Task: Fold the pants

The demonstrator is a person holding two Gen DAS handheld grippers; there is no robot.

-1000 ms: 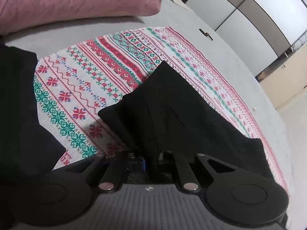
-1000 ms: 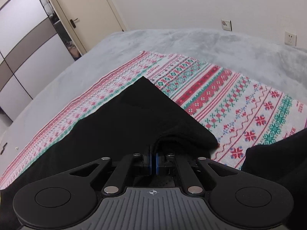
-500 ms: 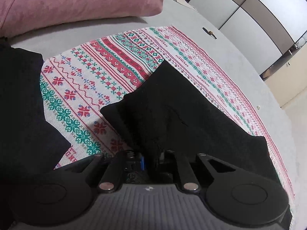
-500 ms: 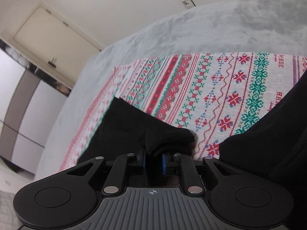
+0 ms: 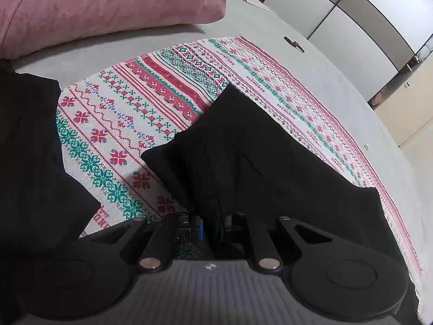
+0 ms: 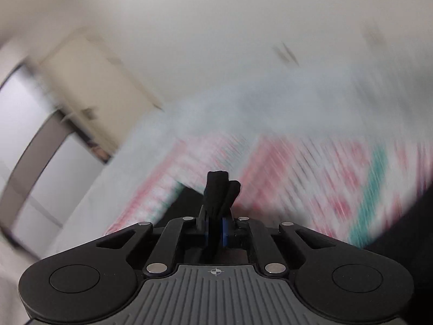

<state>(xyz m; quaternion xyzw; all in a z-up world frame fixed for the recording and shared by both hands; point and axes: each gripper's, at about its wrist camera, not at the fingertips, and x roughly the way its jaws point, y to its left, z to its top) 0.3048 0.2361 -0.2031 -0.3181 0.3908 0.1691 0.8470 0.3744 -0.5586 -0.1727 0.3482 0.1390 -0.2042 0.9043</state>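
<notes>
The black pants [image 5: 259,157] lie on a red, green and white patterned cloth [image 5: 140,113] on a grey bed. My left gripper [image 5: 211,224] is shut on a fold of the pants at their near edge. Another part of the pants [image 5: 29,162] lies dark at the left. In the right wrist view, which is motion-blurred, my right gripper [image 6: 215,233] is shut on a bunched end of the black pants [image 6: 220,189] that sticks up between its blue pads, lifted above the cloth [image 6: 338,178].
A pink pillow [image 5: 102,8] lies at the head of the grey bed [image 5: 338,81]. A small dark object [image 5: 293,44] sits on the bed beyond the cloth. Wardrobe doors [image 5: 360,13] stand at the right; a door [image 6: 89,81] shows blurred in the right wrist view.
My right gripper has swung upward fast with the pants end in it, tilting the view toward the wall. My left gripper has shifted slightly, still holding its fold.
</notes>
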